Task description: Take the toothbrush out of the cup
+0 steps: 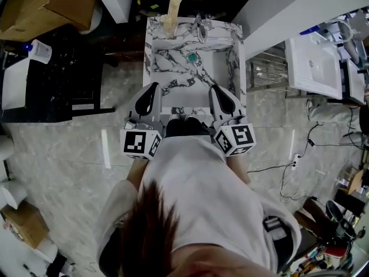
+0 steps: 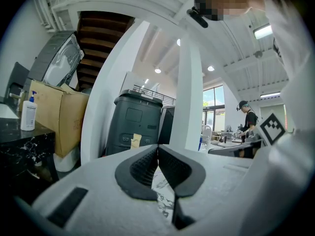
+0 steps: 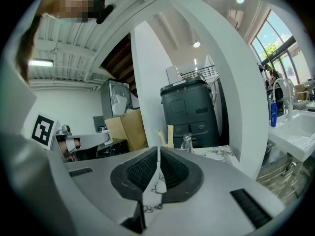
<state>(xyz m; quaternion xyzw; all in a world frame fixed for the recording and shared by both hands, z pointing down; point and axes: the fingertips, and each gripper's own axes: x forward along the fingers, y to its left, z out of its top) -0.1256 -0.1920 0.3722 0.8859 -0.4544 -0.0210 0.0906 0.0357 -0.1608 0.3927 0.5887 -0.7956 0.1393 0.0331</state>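
Both pressed together on nothing: left gripper (image 2: pixel 157 156), right gripper (image 3: pixel 158 159). Approach stage, apparently. Next: spread one pair, reach for toothbrush (image 3: pixel 160 135) standing in cup (image 1: pixel 167 24) at far-left corner of marble washbasin (image 1: pixel 151 53).

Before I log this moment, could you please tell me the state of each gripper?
Grey left gripper: closed, holding nothing.
Grey right gripper: closed, holding nothing.

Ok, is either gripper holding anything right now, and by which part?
Nothing is held. The grey left gripper and grey right gripper both have jaws closed together, nothing between them, at the near edge of the white black-veined marble basin.
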